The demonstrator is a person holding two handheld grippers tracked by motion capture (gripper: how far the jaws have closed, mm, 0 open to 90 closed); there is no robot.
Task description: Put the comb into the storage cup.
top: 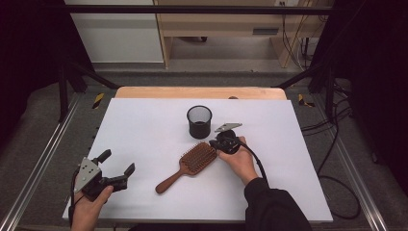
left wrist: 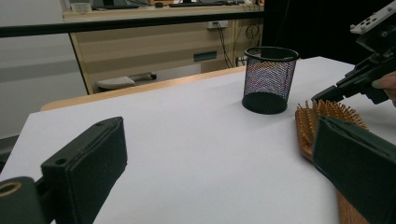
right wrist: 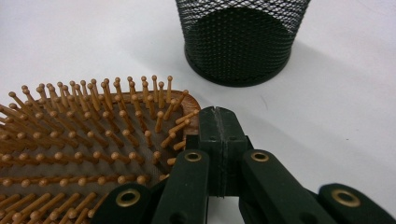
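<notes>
The wooden hairbrush (top: 188, 165) lies flat on the counter (top: 144, 125), handle running back toward the person's left, its head touching the right gripper (top: 214, 143) (fingers pressed together), while the left gripper (top: 118, 168), fingers spread, sits well apart

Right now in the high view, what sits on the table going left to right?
Left gripper → brush → right gripper. The mesh cup stands farther back, above the brush's head, so its place in the order is unclear.
</notes>
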